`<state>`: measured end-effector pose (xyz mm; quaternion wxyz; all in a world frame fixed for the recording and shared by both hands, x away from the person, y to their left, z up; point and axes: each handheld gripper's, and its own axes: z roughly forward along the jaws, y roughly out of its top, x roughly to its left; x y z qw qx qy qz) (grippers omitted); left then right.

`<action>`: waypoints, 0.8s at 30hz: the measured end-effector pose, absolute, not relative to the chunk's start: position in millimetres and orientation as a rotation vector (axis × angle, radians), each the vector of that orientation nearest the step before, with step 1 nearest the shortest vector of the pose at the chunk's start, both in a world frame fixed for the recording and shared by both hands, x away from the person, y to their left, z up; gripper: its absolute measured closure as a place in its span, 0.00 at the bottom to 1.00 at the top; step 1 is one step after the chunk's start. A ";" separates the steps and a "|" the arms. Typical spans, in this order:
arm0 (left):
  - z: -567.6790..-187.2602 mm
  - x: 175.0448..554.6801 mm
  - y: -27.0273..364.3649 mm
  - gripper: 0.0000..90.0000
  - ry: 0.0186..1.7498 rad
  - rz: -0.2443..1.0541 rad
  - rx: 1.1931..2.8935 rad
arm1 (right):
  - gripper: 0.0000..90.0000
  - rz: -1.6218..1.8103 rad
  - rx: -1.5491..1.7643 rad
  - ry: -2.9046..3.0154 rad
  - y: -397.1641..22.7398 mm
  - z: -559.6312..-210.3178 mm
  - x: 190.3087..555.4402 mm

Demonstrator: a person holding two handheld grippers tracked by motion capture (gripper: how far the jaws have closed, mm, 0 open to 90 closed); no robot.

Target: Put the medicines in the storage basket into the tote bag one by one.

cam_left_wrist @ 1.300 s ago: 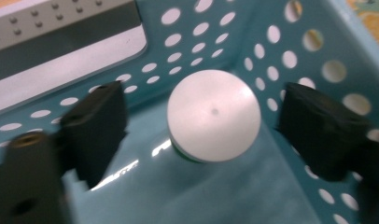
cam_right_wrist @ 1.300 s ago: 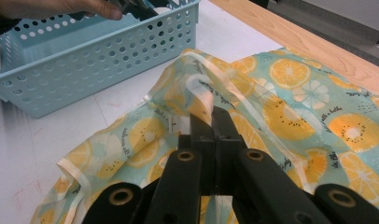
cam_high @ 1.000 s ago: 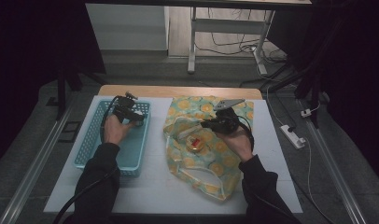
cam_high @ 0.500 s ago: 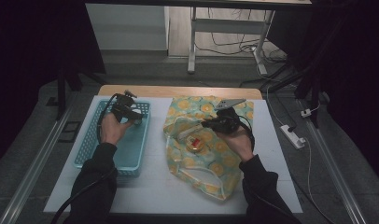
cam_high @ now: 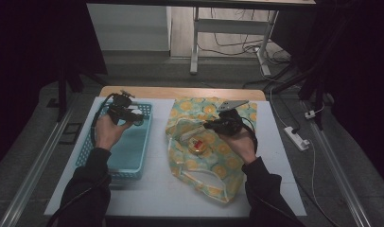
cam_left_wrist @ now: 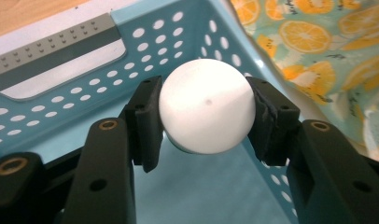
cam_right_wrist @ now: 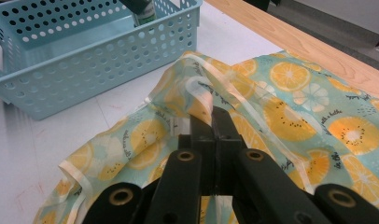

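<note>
Since a second ago the left gripper [cam_high: 135,117] has lifted a little over the basket [cam_high: 115,163], while the right gripper [cam_high: 210,126] has kept its place above the bag [cam_high: 206,163]

Left gripper fingers [cam_left_wrist: 145,121] press on both sides of a white ball [cam_left_wrist: 206,112], which sits between them and hangs above the far end of the pale blue basket, clear of its floor. Its pads touch the ball at left and right, with the round face of the ball turned to the left gripper view. Behind the ball the perforated basket wall and a grey handle slot show, and past the rim lies the orange-slice print of the bag

Right gripper fingers [cam_right_wrist: 202,128] are closed tight on a fold of the bag's edge [cam_right_wrist: 197,100], with the cloth pulled up into a ridge at their tips. The bag is teal with orange and lemon slices and a pale trim; it lies spread on the white bench [cam_high: 157,189], just beside the basket and to its right in the high view. A small red and yellow thing [cam_high: 198,145] rests in the bag's open mouth, near the right gripper; what it is cannot be told

Both forearms in dark sleeves come in from the near edge of the bench, one toward the basket, one toward the bag
</note>
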<state>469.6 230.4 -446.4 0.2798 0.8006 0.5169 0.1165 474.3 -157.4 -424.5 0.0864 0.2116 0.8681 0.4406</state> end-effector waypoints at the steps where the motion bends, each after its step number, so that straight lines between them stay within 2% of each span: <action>1: -444.3 467.7 230.3 0.56 1.379 0.313 2.146 | 1.00 1.314 0.630 2.586 -157.6 -424.4 474.4; 24: -417.7 432.1 212.1 0.56 1.225 0.289 2.152 | 1.00 1.315 0.638 2.595 -157.4 -425.2 475.2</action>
